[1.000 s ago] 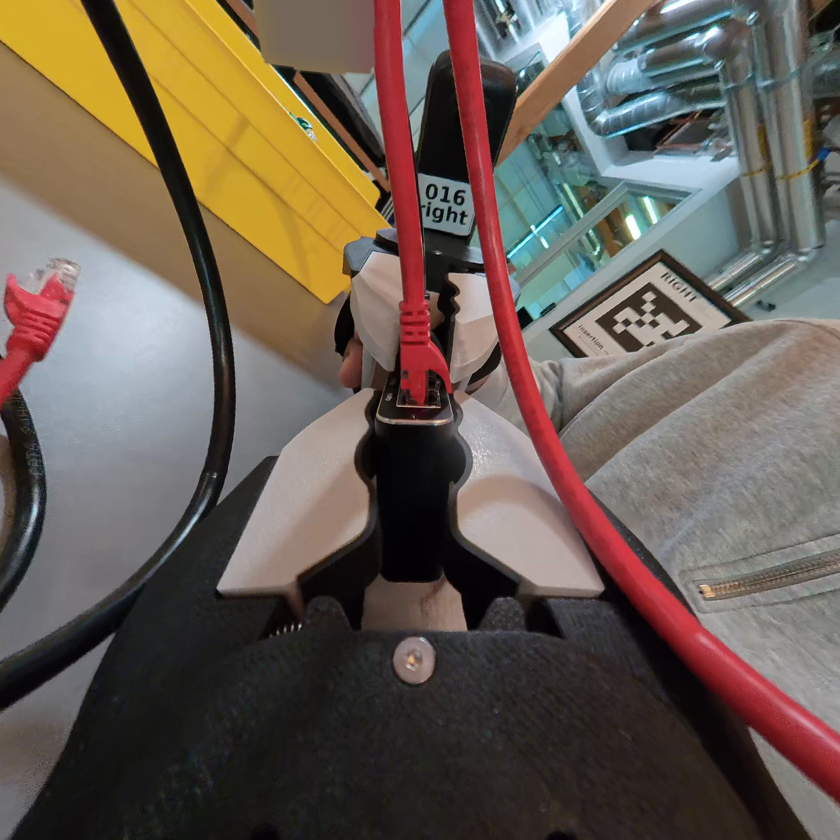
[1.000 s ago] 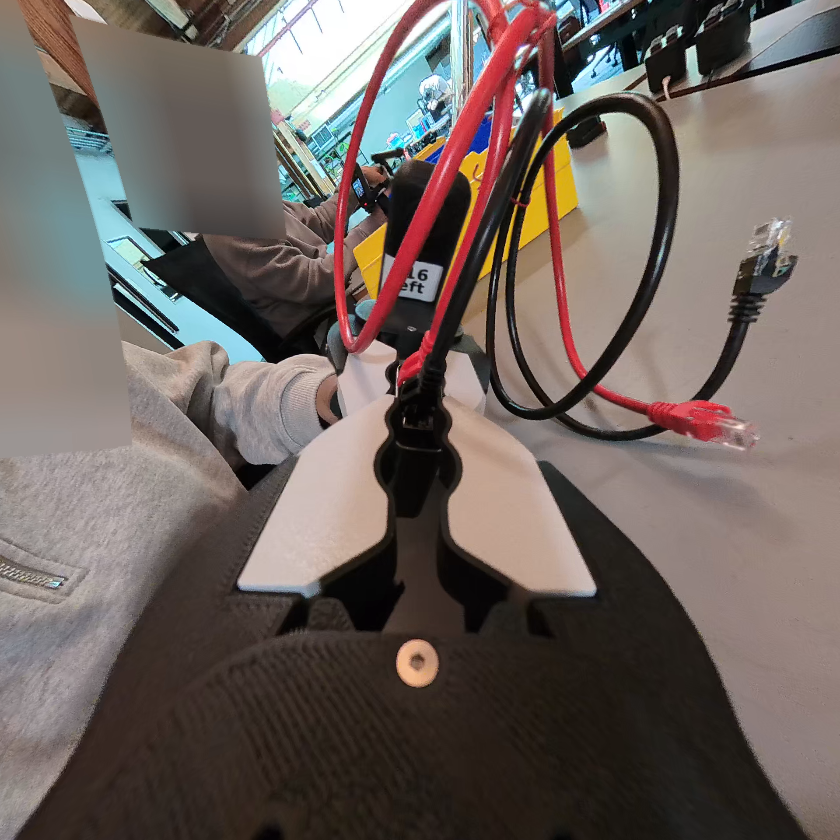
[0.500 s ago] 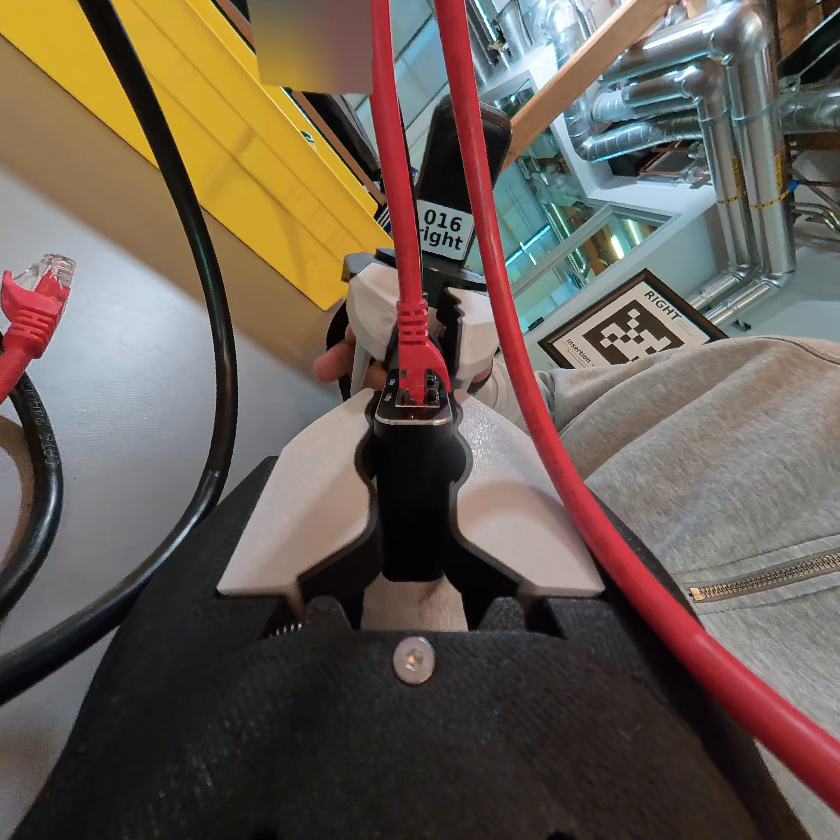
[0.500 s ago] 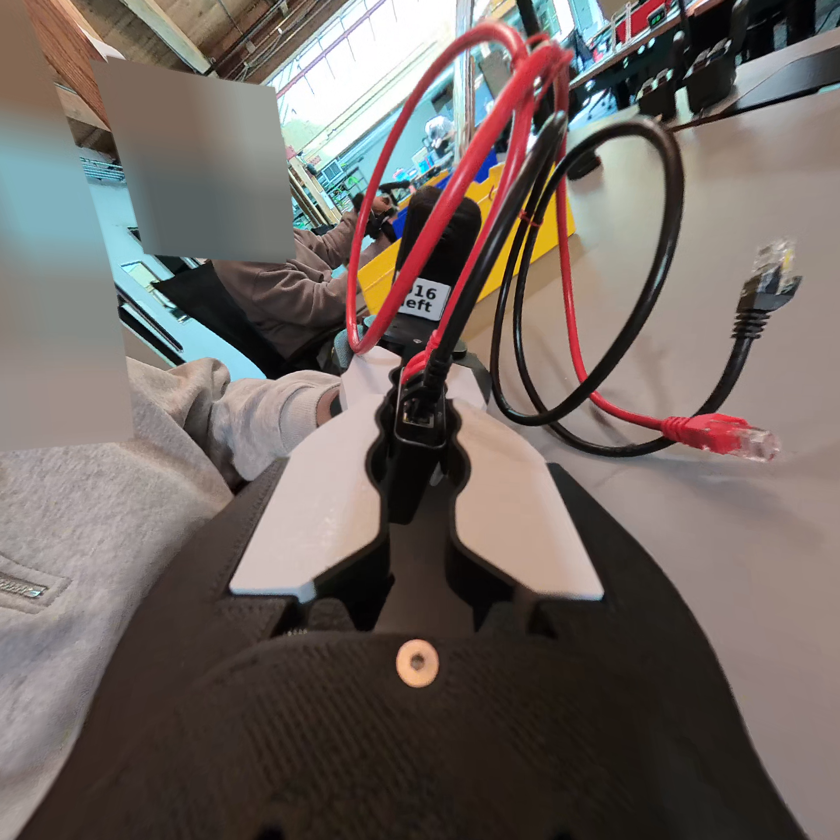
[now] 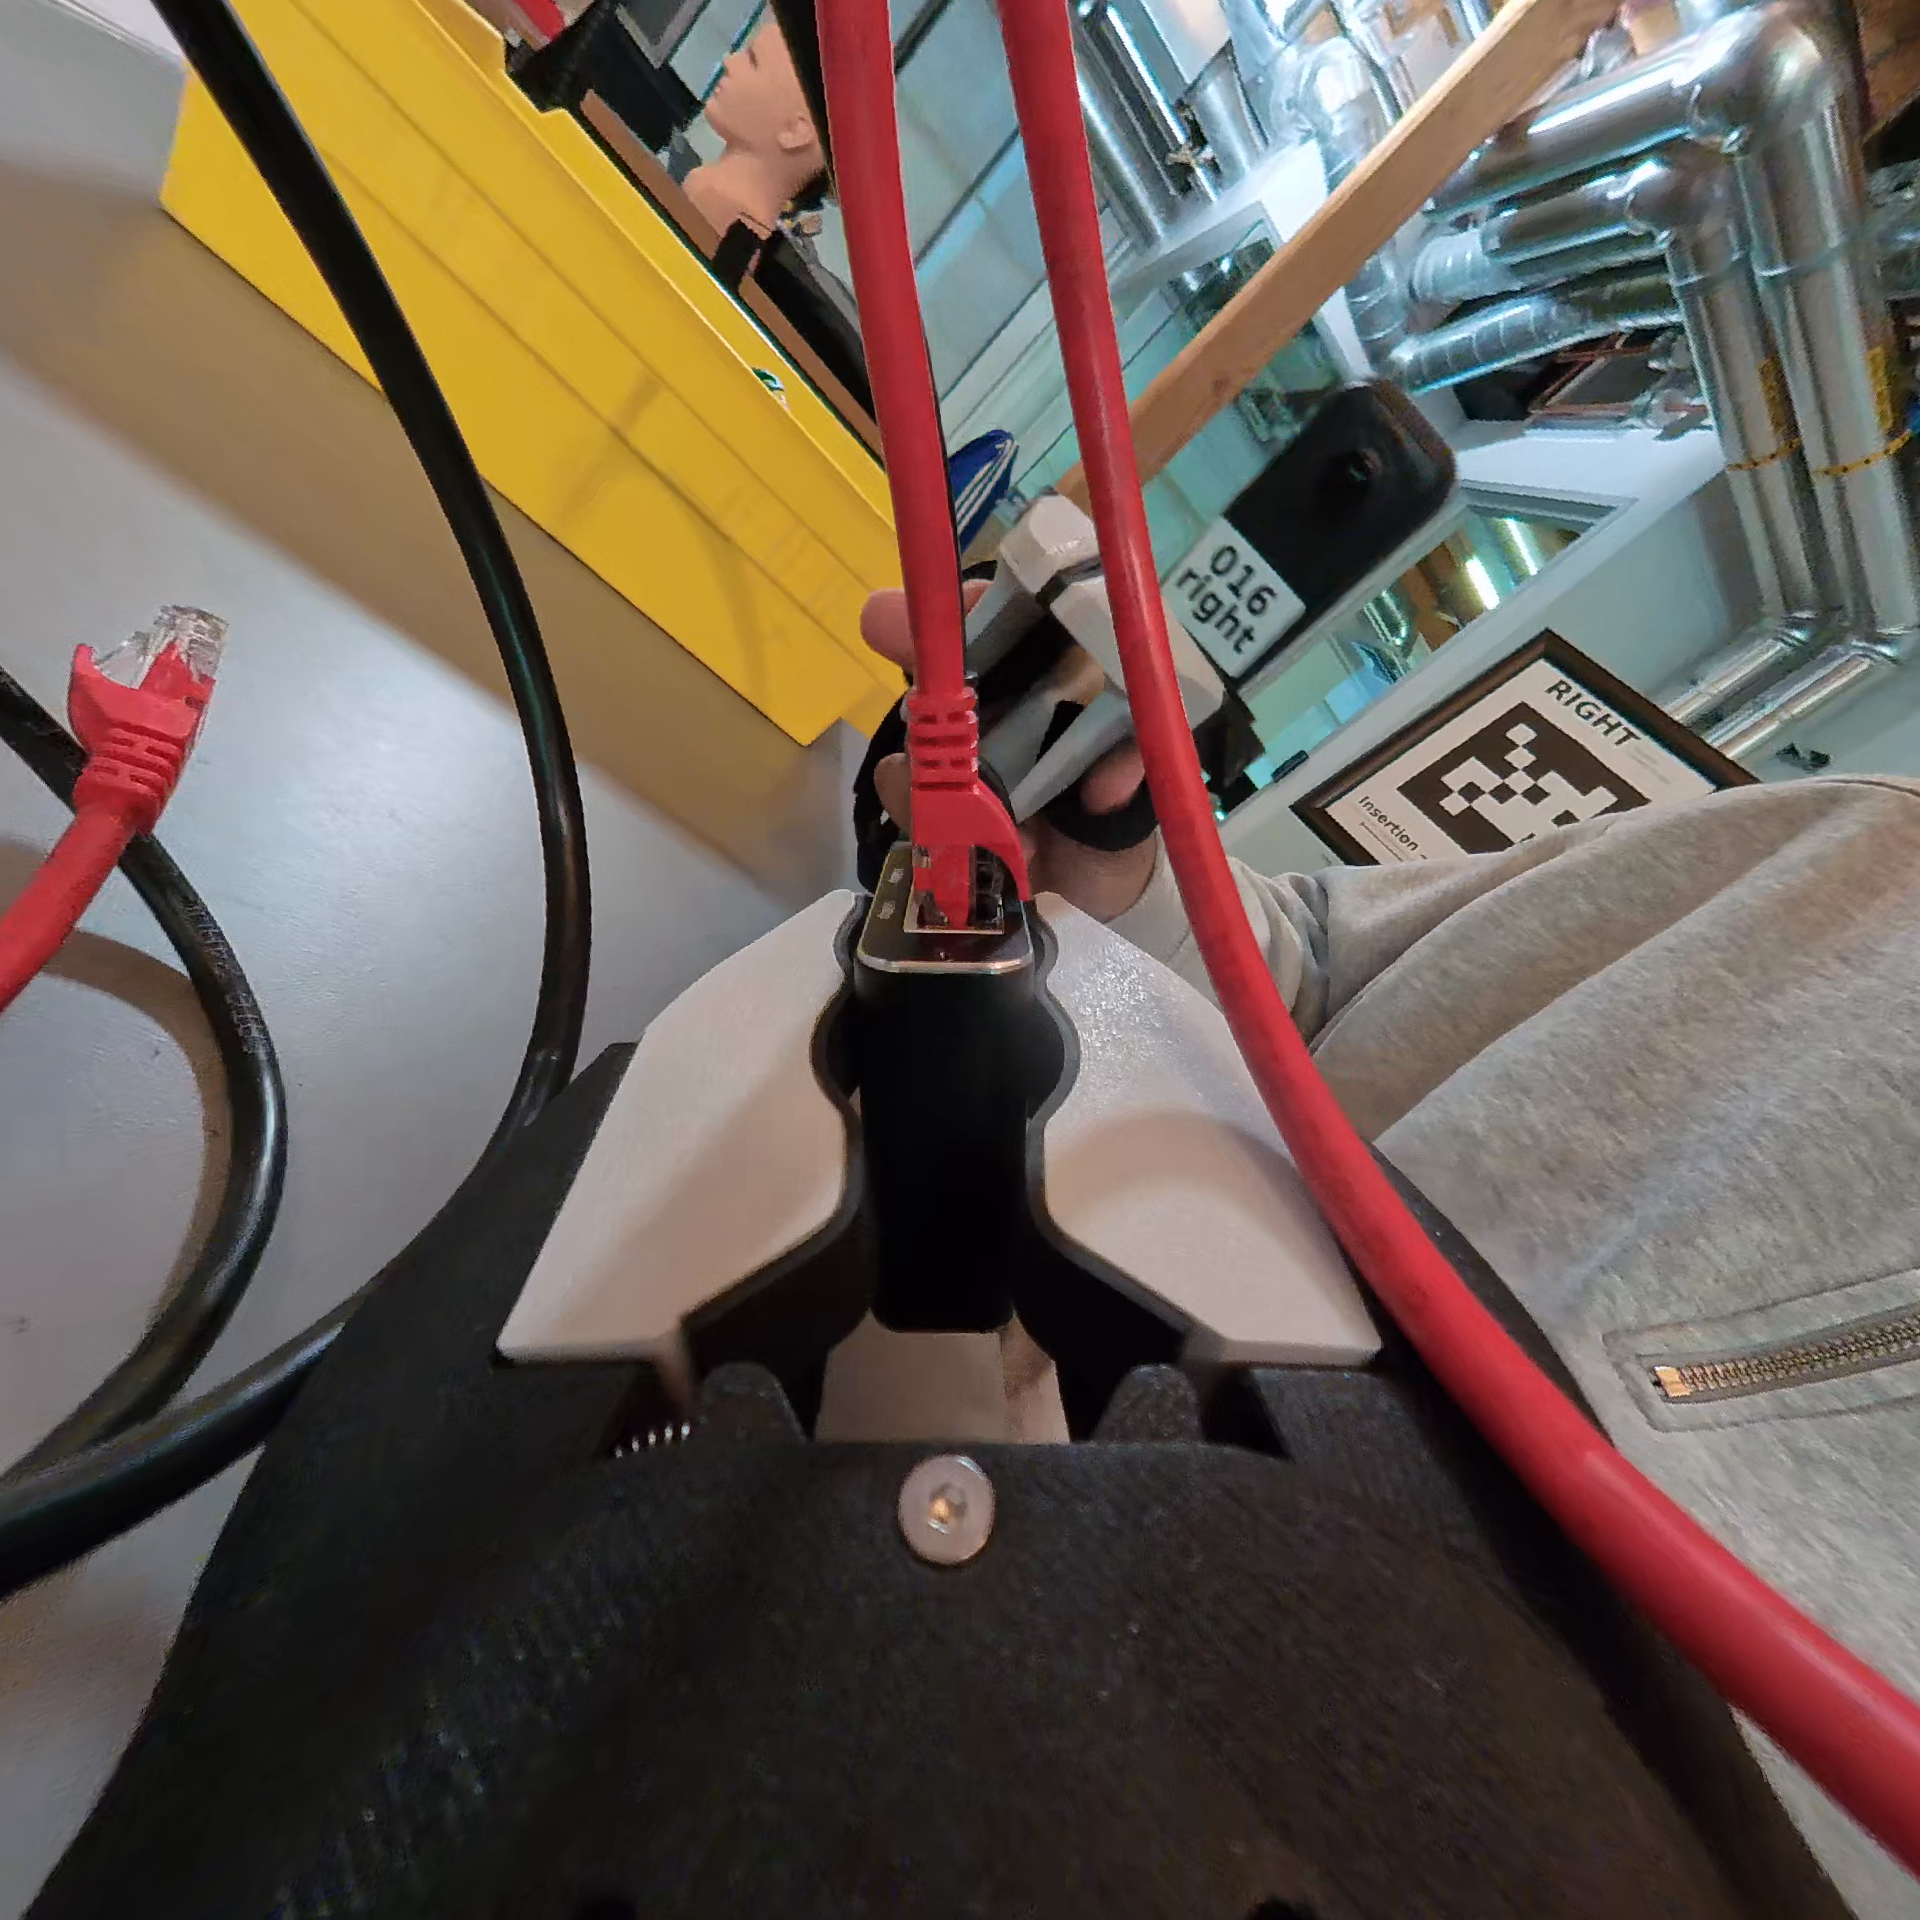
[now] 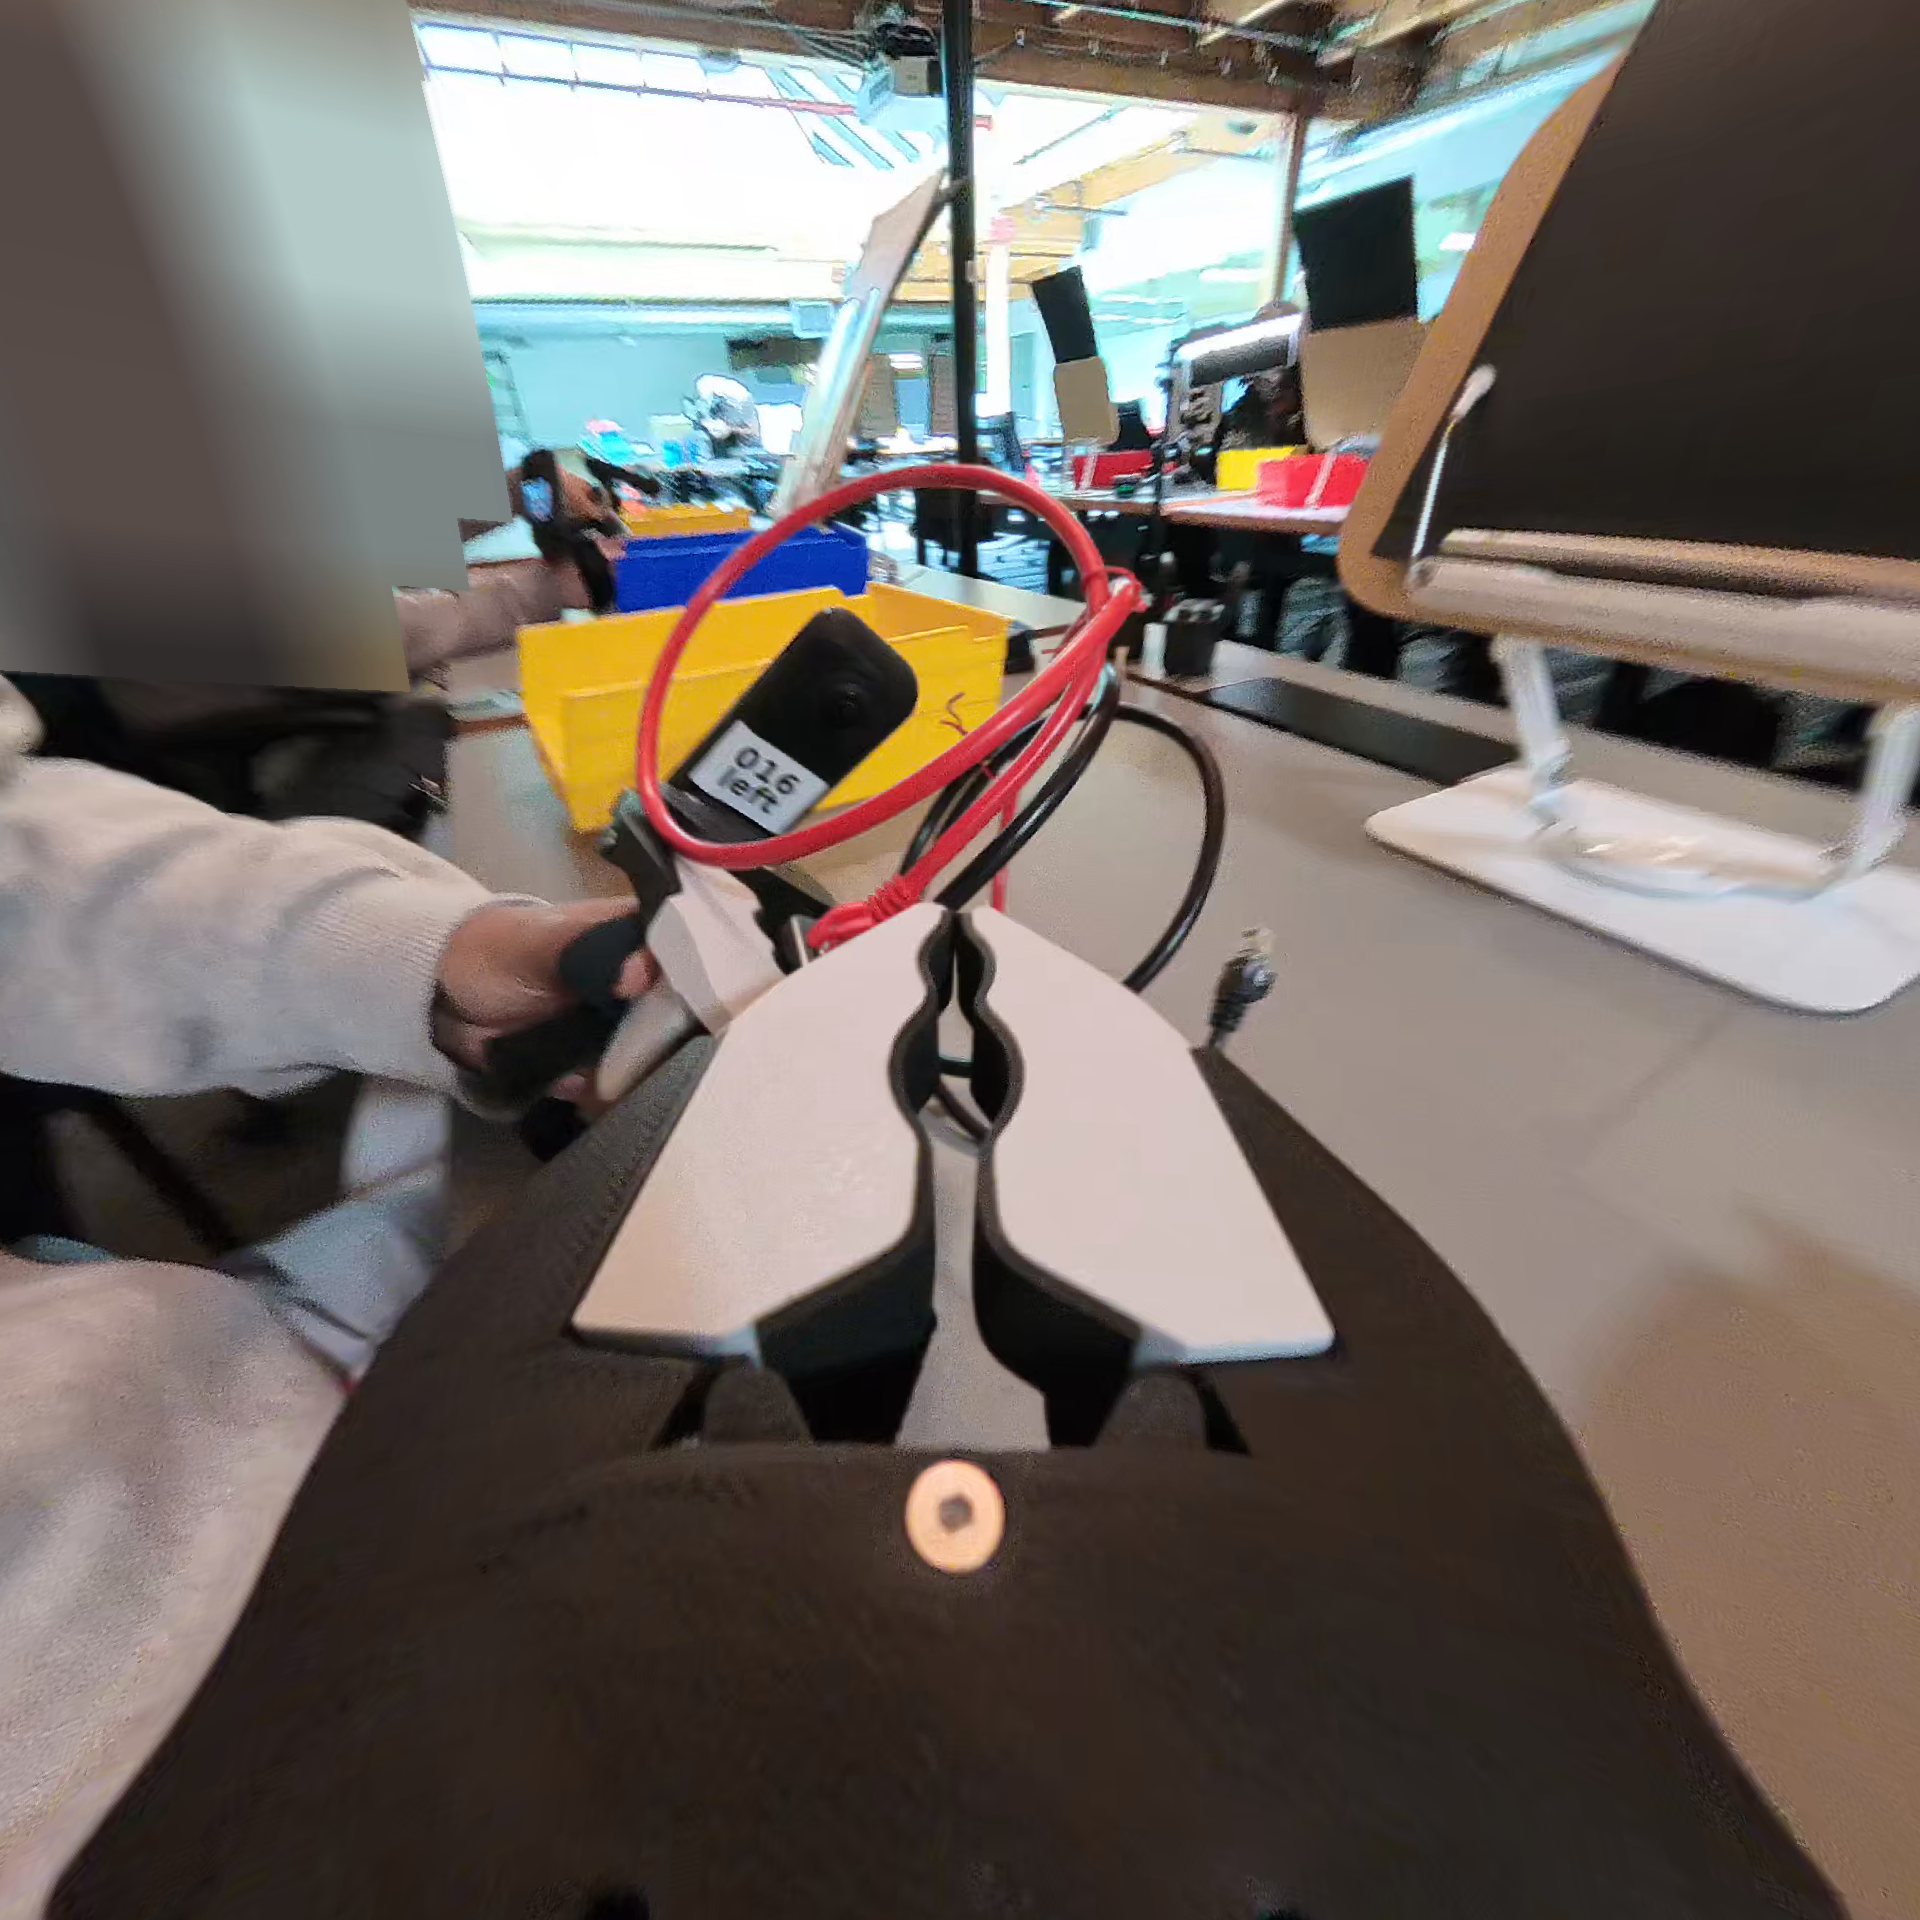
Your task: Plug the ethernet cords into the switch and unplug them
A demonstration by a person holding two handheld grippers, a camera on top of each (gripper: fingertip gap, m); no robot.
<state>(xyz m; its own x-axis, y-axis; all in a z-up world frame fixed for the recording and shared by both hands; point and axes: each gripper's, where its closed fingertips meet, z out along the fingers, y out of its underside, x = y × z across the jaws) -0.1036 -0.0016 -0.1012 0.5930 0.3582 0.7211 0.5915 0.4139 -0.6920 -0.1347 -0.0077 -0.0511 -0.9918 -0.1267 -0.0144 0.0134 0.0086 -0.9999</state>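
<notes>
Black switch [image 5: 943,1122] pinched in the left gripper [image 5: 945,935], red cord plug [image 5: 954,831] stuck in its port

Right gripper [image 6: 954,930] squeezed almost shut on nothing, just beside the left one; other red plug [image 5: 145,691] loose on the grey table [image 5: 343,831]; black cord [image 5: 499,582] looping by the yellow bin [image 5: 540,312]; black plug [image 6: 1242,977] loose on the table too

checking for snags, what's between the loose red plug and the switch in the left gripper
In the left wrist view, a black cable arcs down between the loose red plug and the switch; the rest is grey table.
</notes>
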